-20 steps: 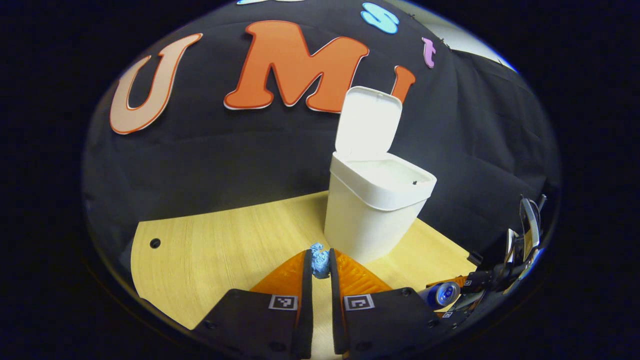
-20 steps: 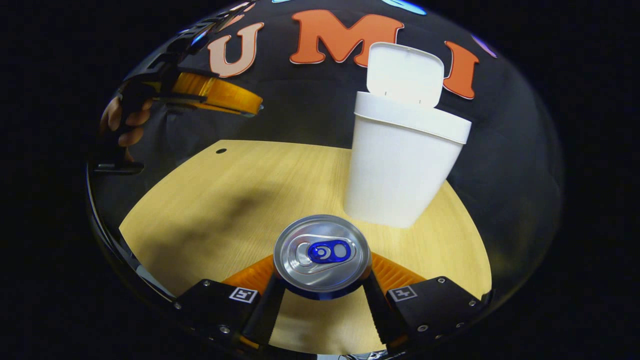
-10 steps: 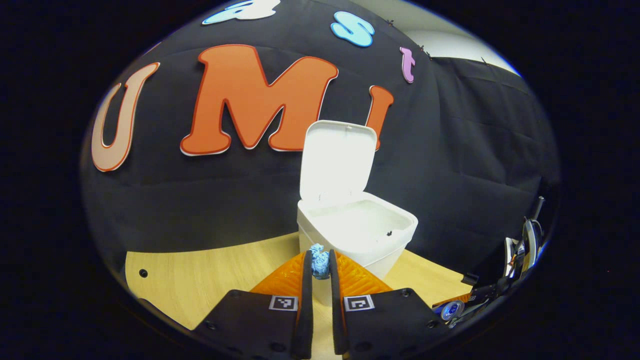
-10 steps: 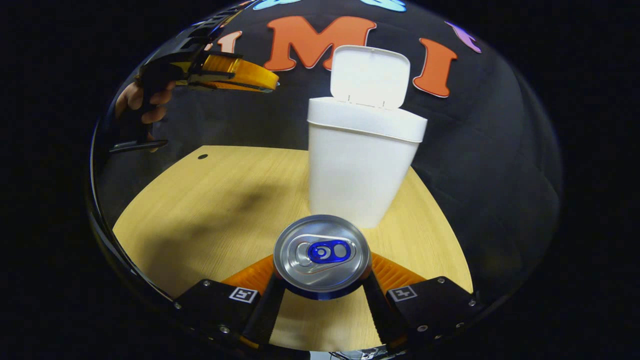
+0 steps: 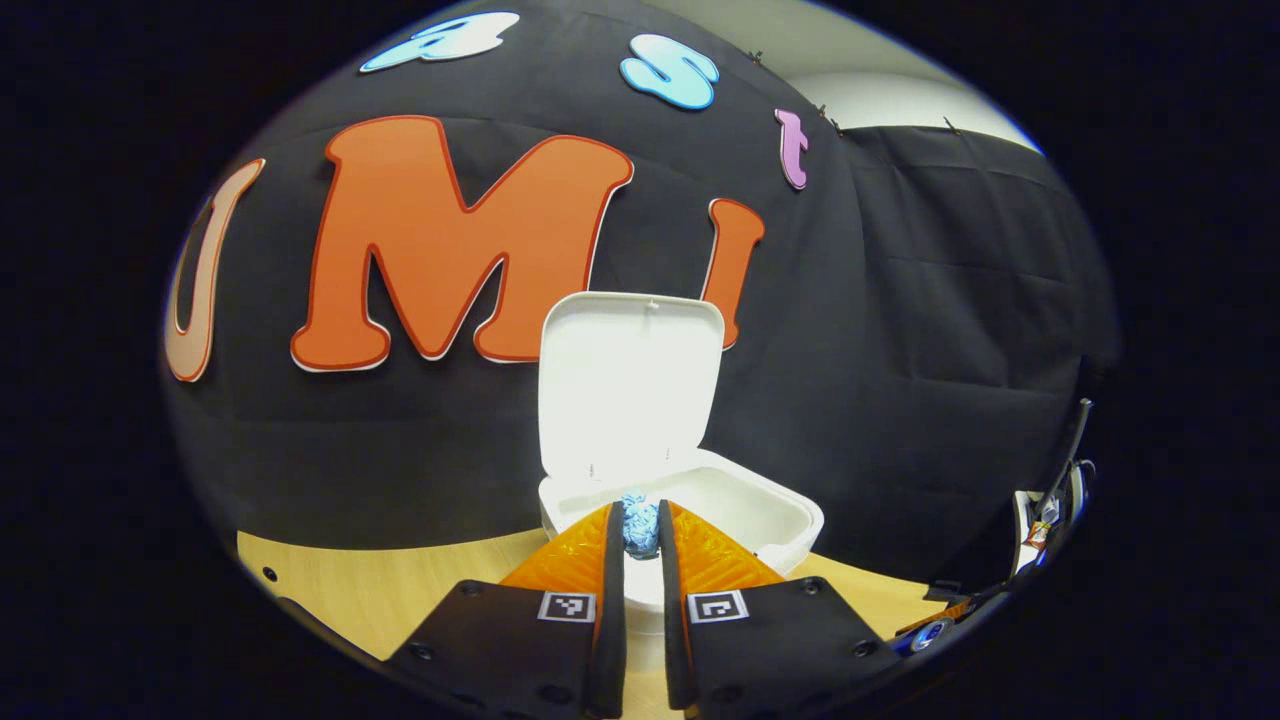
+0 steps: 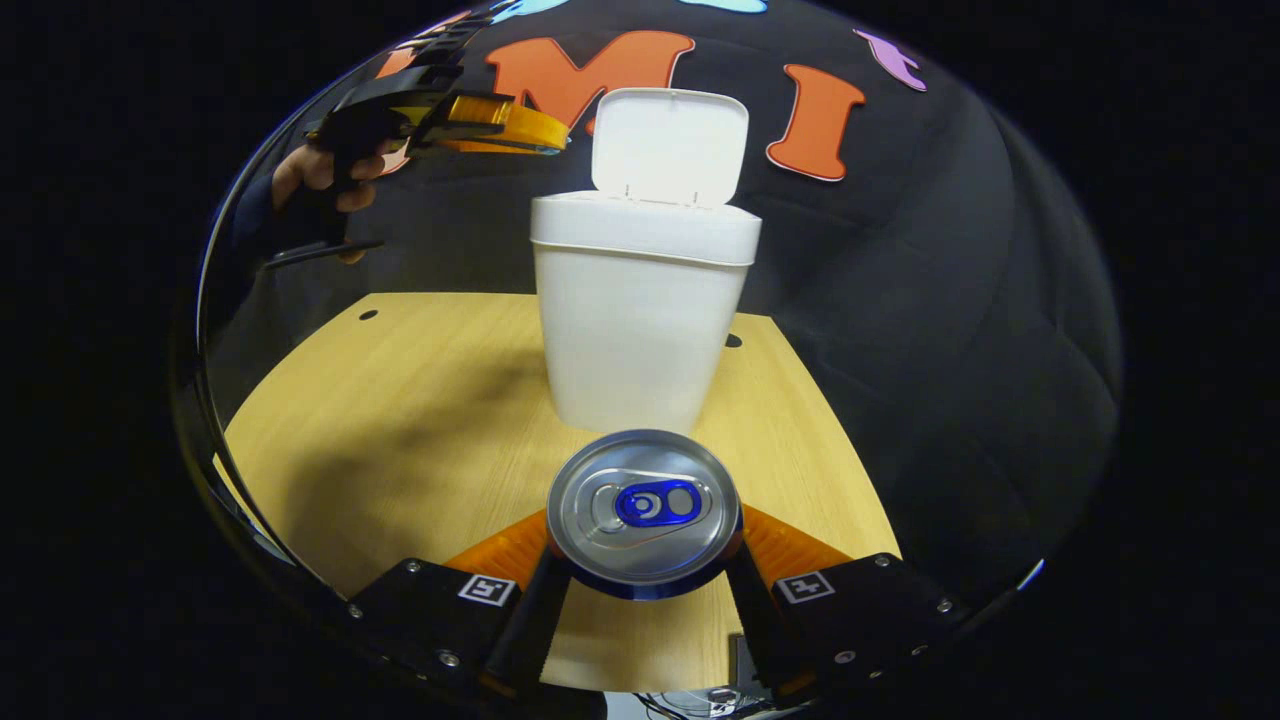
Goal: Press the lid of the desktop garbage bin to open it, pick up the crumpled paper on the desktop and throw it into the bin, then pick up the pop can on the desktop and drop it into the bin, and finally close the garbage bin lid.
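The white bin (image 6: 640, 310) stands on the wooden desk with its lid (image 6: 668, 148) raised upright. In the left gripper view my left gripper (image 5: 640, 528) is shut on a small blue crumpled paper (image 5: 639, 522), held over the near rim of the bin (image 5: 770, 520) in front of the lid (image 5: 628, 385). In the right gripper view that left gripper (image 6: 548, 140) hangs high, just left of the lid. My right gripper (image 6: 645, 540) is shut on the pop can (image 6: 645, 510), its silver top facing the camera, low in front of the bin.
The wooden desk (image 6: 400, 400) spreads left of the bin, with small holes in it (image 6: 367, 314). A hand (image 6: 320, 180) holds the left gripper's handle. Black cloth walls stand close behind the bin. At the right edge of the left gripper view, the can (image 5: 930, 633) shows.
My left gripper has risen and moved forward with the paper, from beside the bin to over its rim. My right gripper with the can has shifted so the bin now sits straight ahead.
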